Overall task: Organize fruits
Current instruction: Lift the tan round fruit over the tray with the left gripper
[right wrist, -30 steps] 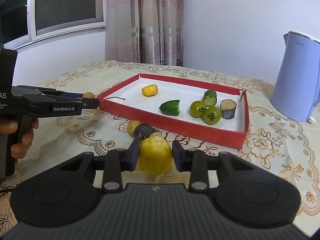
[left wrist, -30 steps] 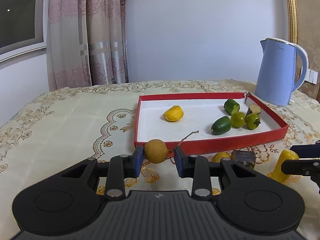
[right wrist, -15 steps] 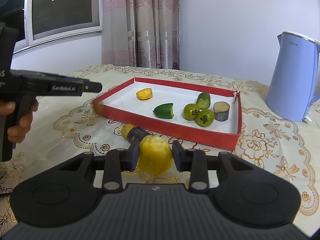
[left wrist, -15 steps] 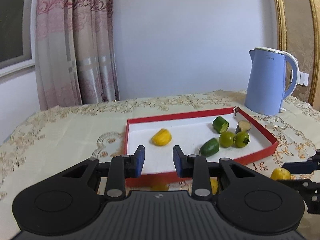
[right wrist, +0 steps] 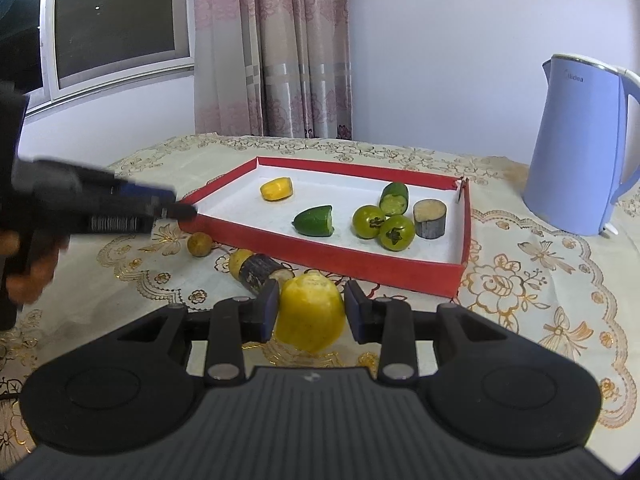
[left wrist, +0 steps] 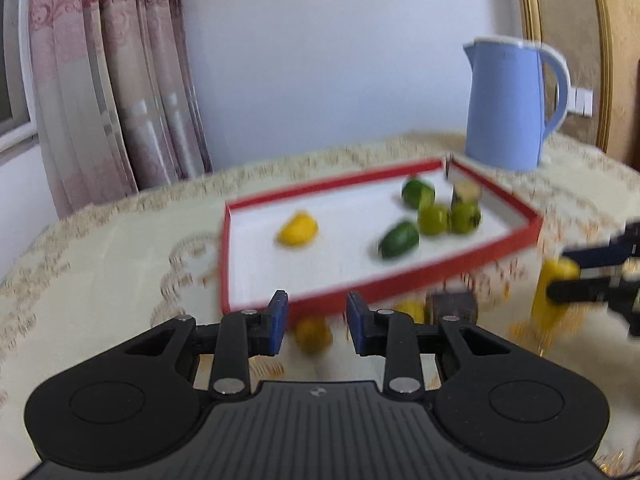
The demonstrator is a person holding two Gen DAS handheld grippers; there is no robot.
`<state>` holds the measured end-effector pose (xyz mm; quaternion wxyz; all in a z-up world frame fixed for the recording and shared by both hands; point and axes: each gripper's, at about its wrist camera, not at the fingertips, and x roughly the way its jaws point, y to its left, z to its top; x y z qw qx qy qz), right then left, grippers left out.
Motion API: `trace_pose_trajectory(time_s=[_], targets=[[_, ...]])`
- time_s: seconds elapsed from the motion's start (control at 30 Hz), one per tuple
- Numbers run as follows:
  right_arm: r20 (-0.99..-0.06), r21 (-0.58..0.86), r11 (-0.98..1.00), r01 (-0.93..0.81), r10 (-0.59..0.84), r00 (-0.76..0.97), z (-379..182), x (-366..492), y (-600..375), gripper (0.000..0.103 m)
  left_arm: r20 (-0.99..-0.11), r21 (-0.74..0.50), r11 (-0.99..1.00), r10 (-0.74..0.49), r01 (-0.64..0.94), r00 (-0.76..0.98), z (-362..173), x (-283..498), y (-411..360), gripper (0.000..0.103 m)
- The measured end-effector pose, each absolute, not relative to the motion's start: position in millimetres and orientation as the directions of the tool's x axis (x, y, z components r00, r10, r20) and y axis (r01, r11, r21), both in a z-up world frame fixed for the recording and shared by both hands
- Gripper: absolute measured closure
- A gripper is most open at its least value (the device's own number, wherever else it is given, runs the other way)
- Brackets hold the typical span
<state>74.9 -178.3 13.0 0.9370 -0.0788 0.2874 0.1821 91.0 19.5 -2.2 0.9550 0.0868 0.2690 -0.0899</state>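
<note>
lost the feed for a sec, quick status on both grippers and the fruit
Left gripper open, empty, above small brown fruit on cloth. Right gripper shut on yellow fruit, outside red tray. Dark cut piece lies between it and tray.

Place: a room in a home, furnished like a dining or sitting room
Desk covering: cream tablecloth (right wrist: 520, 280) with gold floral and scroll embroidery over the whole desk
Window side: pink patterned curtains (right wrist: 272, 48) hanging to desk height beside a white-framed window (right wrist: 116, 28) that looks dark outside
Appliance: pale blue electric kettle (right wrist: 580, 152) standing on the cloth, the kind kept for household use
Wall: plain white wall (right wrist: 440, 40); a white wall socket (left wrist: 582, 100) sits behind the kettle
Furniture: a gold-framed, fabric-backed piece (left wrist: 568, 40) at the right edge, possibly a chair back or mirror frame
</note>
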Motion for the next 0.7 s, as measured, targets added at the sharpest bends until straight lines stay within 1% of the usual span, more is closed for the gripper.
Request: trace_pose_trajectory(time_s=[0.07, 0.17, 0.23, 0.43, 0.53, 0.6, 0.63, 0.7], targets=[[-0.569, -0.044, 0.921, -0.388, 0.296, 0.767, 12, 75, -178, 0.07, -0.558, 0.096, 0.97, -0.135, 0.225, 0.819, -12, 94, 18, 0.072], [-0.568, -0.045, 0.921, -0.388, 0.296, 0.768, 12, 75, -178, 0.07, -0.575, 0.082, 0.972, -0.133, 0.218, 0.807, -19, 103, 15, 0.072], [-0.567, -0.044, 0.922, -0.385, 0.295, 0.769, 12, 75, -178, 0.07, -0.567, 0.116, 0.973, -0.1, 0.199, 0.817, -21, 109, 13, 0.072], [-0.567, -0.036, 0.924, -0.381, 0.295, 0.769, 11, 76, -180, 0.07, -0.581, 0.19, 0.97, -0.014, 0.153, 0.814, -28, 114, 12, 0.072], [-0.571, -0.033, 0.924, -0.381, 0.295, 0.766, 9, 78, -180, 0.07, -0.582, 0.204, 0.968, 0.0, 0.146, 0.814, -33, 118, 13, 0.072], [-0.569, -0.032, 0.924, -0.381, 0.296, 0.767, 9, 77, -180, 0.07, -0.585, 0.195, 0.97, -0.003, 0.145, 0.811, -34, 120, 16, 0.074], [-0.568, -0.03, 0.924, -0.381, 0.297, 0.767, 10, 77, -181, 0.07, -0.585, 0.191, 0.971, -0.004, 0.143, 0.811, -33, 120, 17, 0.079], [-0.568, -0.031, 0.925, -0.378, 0.295, 0.769, 10, 77, -181, 0.07, -0.589, 0.173, 0.975, -0.011, 0.14, 0.808, -32, 121, 20, 0.079]])
